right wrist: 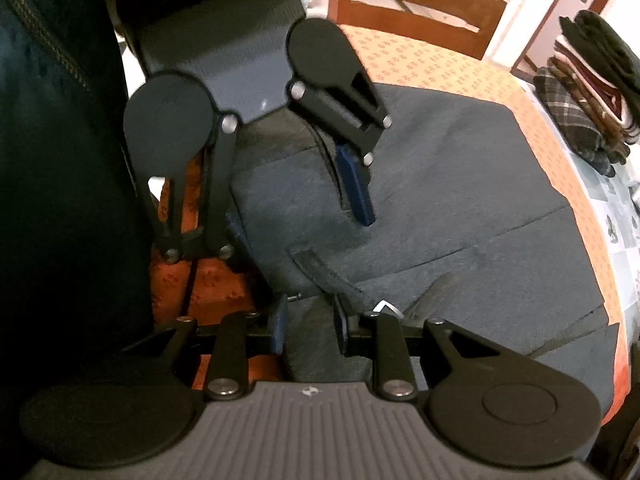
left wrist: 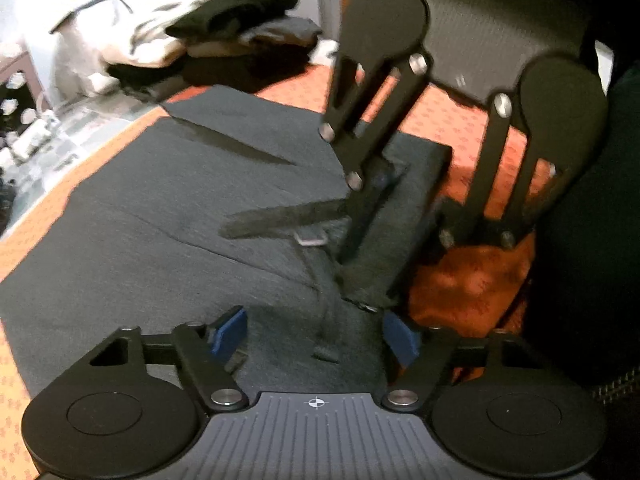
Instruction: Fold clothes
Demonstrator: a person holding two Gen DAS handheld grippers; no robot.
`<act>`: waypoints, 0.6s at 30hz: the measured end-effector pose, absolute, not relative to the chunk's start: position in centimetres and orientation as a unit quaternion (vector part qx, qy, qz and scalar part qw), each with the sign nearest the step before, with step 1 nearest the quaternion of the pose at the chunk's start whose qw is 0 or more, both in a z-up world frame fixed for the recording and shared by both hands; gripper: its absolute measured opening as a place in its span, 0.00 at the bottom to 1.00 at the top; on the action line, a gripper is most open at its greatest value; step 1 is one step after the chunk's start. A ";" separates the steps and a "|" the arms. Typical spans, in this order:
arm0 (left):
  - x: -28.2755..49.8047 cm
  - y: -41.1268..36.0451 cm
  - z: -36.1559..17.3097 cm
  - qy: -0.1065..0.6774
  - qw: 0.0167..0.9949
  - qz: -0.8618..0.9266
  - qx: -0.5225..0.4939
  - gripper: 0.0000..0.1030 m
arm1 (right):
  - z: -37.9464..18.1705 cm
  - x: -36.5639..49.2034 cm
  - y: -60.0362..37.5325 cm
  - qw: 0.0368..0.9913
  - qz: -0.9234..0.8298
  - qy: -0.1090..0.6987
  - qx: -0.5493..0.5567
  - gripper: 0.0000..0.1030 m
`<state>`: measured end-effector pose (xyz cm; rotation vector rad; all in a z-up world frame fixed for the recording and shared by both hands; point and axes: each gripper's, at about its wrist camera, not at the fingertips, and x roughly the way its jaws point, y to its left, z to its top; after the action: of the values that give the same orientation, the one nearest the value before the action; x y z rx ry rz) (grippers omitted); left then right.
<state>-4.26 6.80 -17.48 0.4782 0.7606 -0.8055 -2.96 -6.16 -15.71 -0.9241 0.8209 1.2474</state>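
A dark grey garment point(left wrist: 160, 220) lies spread flat on the orange patterned tablecloth point(left wrist: 452, 116), with a small label point(left wrist: 310, 238) at its neck. My left gripper point(left wrist: 314, 338) is open just above the cloth, its blue pads point(left wrist: 228, 336) wide apart and nothing pinched. From the right wrist view, the garment point(right wrist: 460, 200) fills the table and my right gripper point(right wrist: 309, 326) has its pads close together, with a thick fold of the near edge bunched between them. The left gripper point(right wrist: 300, 236) shows there too, spread open over the fabric.
A pile of folded clothes point(left wrist: 240, 20) sits at the far end of the table, and a second stack point(right wrist: 592, 92) stands to the right. A wooden chair point(right wrist: 416, 4) faces the far edge. The person's dark clothing point(right wrist: 60, 160) is close beside the grippers.
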 end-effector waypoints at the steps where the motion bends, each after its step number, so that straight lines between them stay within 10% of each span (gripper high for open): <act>1: -4.0 7.1 -17.4 0.357 0.830 -0.369 0.218 0.68 | -15.9 -3.1 -6.1 0.634 0.547 0.359 -0.411 0.27; 18: -4.6 7.2 -18.0 0.397 0.805 -0.394 0.197 0.75 | -16.5 -2.3 -7.2 0.642 0.539 0.377 -0.393 0.27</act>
<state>-4.63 7.18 -17.97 0.4209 0.8509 -0.8441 -2.30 -7.19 -16.50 -0.8955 0.8586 1.2289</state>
